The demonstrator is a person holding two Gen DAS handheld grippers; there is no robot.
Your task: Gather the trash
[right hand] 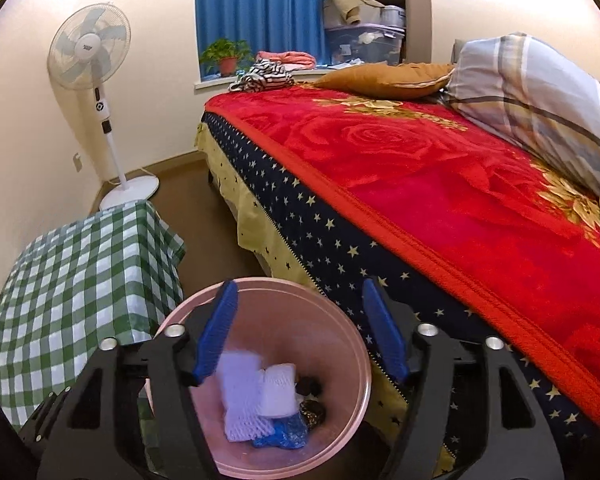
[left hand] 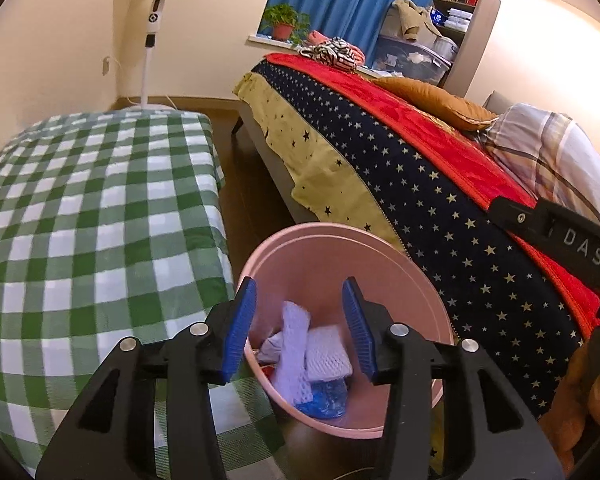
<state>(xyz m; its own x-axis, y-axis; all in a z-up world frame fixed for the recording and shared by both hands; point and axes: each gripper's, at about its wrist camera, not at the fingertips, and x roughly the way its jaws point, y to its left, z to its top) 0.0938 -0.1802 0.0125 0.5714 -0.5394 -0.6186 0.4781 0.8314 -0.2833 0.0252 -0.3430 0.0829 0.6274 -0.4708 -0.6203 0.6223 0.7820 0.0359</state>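
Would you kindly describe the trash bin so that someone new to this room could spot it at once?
Find the bed with the red rose blanket; a table with a green checked cloth stands beside it. On the floor in the gap between them sits the bin. It is the only round pink tub, holding white foam netting and something crumpled and blue.

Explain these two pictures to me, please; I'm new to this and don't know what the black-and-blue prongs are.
They are hand-held grippers, one in each of a person's hands, each carrying a camera that looks along its two fingers. One picture is from the left gripper, the other from the right gripper. Both are open, holding nothing, and hover above a pink bin standing on the floor between a green checked cloth and a bed. In the bin lie white foam netting, something blue and dark bits.
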